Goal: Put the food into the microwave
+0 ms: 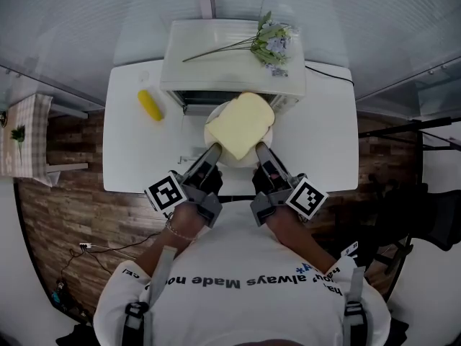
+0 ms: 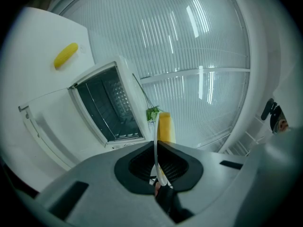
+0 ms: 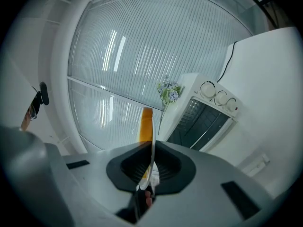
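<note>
A white plate [image 1: 216,125] carrying a pale yellow slice of bread [image 1: 241,125] hangs above the white table, just in front of the open white microwave [image 1: 234,60]. My left gripper [image 1: 214,150] is shut on the plate's near left rim, my right gripper [image 1: 261,148] shut on its near right rim. In the left gripper view the plate's thin edge [image 2: 156,157] runs between the jaws, with the bread [image 2: 164,127] beyond and the dark oven cavity [image 2: 109,108] to the left. The right gripper view shows the plate edge [image 3: 151,160] clamped, the bread [image 3: 146,124] above it, the oven [image 3: 203,119] to the right.
A yellow corn cob [image 1: 150,104] lies on the table [image 1: 130,150] left of the microwave; it also shows as corn [image 2: 65,55]. A sprig of artificial flowers [image 1: 268,42] rests on the microwave's top. The lowered oven door [image 2: 52,122] juts forward. A black cable [image 1: 331,73] trails at the right.
</note>
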Tool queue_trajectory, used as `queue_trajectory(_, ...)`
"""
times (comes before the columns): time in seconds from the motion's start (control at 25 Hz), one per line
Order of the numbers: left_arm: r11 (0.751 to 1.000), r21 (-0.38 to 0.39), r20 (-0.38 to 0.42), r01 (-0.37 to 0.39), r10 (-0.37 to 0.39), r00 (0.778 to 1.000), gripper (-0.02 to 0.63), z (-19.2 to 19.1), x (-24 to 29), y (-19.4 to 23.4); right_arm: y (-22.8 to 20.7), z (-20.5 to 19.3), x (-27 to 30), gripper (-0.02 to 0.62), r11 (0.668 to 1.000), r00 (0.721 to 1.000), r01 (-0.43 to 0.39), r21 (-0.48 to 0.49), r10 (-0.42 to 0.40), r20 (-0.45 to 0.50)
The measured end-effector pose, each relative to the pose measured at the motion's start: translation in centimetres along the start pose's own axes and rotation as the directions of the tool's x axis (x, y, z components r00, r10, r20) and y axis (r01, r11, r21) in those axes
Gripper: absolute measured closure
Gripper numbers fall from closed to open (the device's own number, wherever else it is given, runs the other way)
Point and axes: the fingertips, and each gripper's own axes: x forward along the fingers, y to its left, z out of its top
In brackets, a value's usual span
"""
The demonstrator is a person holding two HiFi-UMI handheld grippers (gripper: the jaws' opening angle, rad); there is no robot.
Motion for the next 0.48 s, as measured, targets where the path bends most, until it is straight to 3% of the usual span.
queue_trajectory(0.48,0.997,-0.035,-0.037,-0.064,0.062,0.997,0.588,-1.1,-0.3,4.6,-4.1,-2.0,-0.1,0.571,0.997,0.998,0.066,0.034,-0.065,-0.026)
